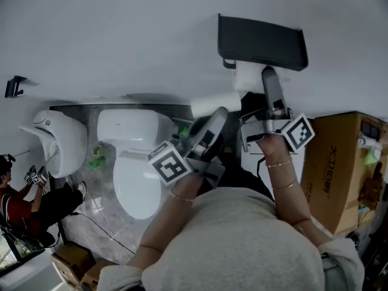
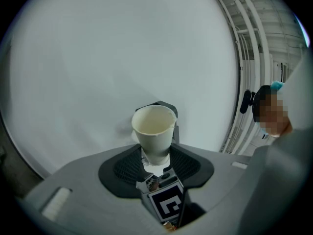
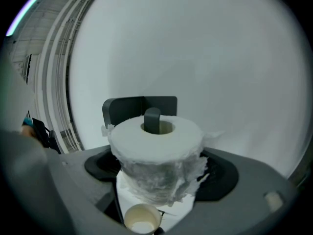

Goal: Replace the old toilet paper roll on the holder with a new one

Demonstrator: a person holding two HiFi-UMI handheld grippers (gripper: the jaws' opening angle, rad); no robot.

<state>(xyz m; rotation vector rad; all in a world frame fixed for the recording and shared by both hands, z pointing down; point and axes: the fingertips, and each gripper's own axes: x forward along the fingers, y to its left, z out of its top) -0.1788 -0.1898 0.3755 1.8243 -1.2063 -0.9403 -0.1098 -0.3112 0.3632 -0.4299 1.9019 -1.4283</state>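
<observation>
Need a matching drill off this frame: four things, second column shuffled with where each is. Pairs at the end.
1. empty tube
2. new roll
3. toilet
4. cardboard box

A. on the holder, its peg through the core
B. between the left gripper jaws
C. right edge of the head view
D. left side of the head view

Pairs: 1-B, 2-A, 3-D, 4-C
</observation>
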